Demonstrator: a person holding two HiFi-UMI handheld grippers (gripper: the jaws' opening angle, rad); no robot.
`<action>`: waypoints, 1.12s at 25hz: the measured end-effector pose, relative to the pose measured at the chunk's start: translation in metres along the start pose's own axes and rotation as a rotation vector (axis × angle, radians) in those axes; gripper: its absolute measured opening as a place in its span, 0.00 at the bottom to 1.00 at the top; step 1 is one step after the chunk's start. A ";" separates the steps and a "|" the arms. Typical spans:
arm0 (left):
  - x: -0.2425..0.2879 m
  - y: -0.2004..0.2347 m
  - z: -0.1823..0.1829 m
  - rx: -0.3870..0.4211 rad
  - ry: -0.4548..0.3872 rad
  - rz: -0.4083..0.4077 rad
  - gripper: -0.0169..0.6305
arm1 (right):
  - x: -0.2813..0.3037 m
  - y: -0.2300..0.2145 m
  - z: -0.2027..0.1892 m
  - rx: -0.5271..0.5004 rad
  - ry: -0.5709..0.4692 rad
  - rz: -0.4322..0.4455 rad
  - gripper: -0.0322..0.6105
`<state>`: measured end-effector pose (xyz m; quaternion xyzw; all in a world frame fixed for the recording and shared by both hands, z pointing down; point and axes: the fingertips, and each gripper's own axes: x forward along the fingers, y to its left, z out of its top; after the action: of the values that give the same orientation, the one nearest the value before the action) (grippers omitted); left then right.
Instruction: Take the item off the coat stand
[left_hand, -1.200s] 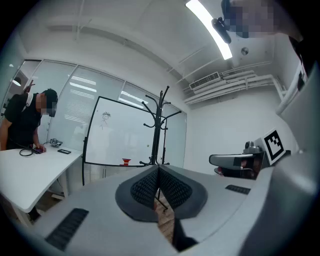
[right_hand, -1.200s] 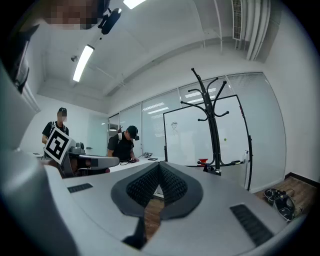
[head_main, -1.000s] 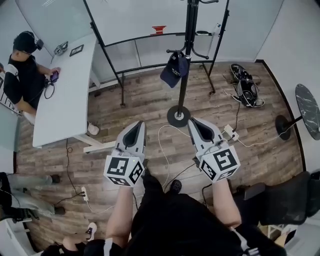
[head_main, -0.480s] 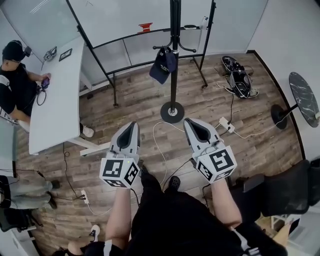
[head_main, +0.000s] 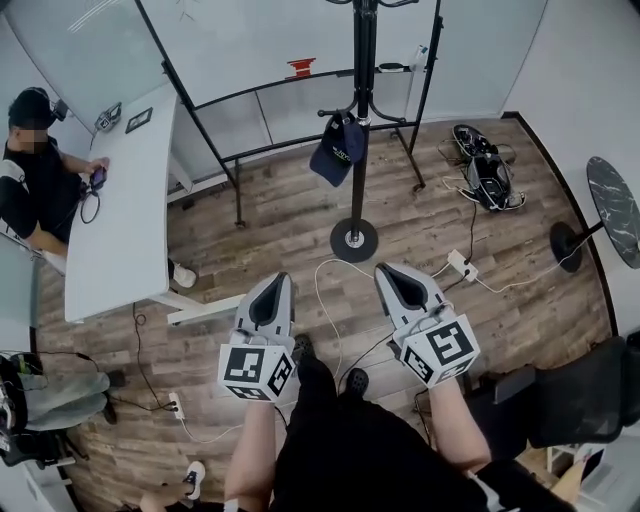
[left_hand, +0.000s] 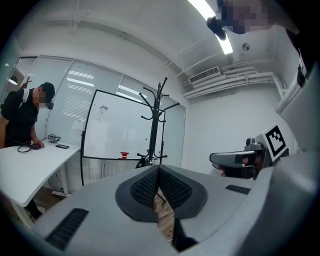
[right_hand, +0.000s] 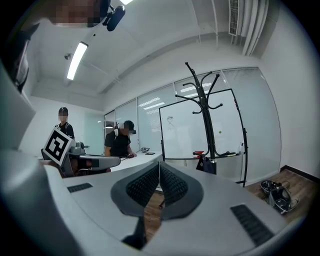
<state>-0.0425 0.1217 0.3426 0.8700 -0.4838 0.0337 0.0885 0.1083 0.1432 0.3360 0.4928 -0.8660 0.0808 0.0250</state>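
A black coat stand rises from a round base on the wood floor, ahead of me. A dark navy cap hangs from one of its lower hooks on the left side. The stand and the cap also show in the right gripper view, and the stand in the left gripper view. My left gripper and right gripper are held side by side well short of the stand. Both are shut with nothing between their pads.
A whiteboard on a black frame stands behind the coat stand. A white desk with a person at it runs along the left. Cables and a power strip lie on the floor; a round black table and chair are at right.
The coat stand and cap have shifted in the head view as my head moved. Both grippers sit slightly lower in the frame and stay shut.
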 end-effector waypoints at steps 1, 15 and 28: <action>0.003 0.005 0.002 0.005 0.001 -0.001 0.05 | 0.006 0.000 0.001 0.007 0.006 -0.001 0.10; 0.078 0.086 0.021 0.012 -0.017 -0.080 0.05 | 0.096 -0.020 0.021 -0.005 0.024 -0.125 0.10; 0.129 0.135 0.019 0.021 0.009 -0.234 0.05 | 0.167 -0.021 0.016 0.012 0.043 -0.260 0.10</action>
<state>-0.0891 -0.0588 0.3594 0.9213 -0.3781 0.0320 0.0846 0.0410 -0.0119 0.3436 0.5992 -0.7936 0.0925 0.0512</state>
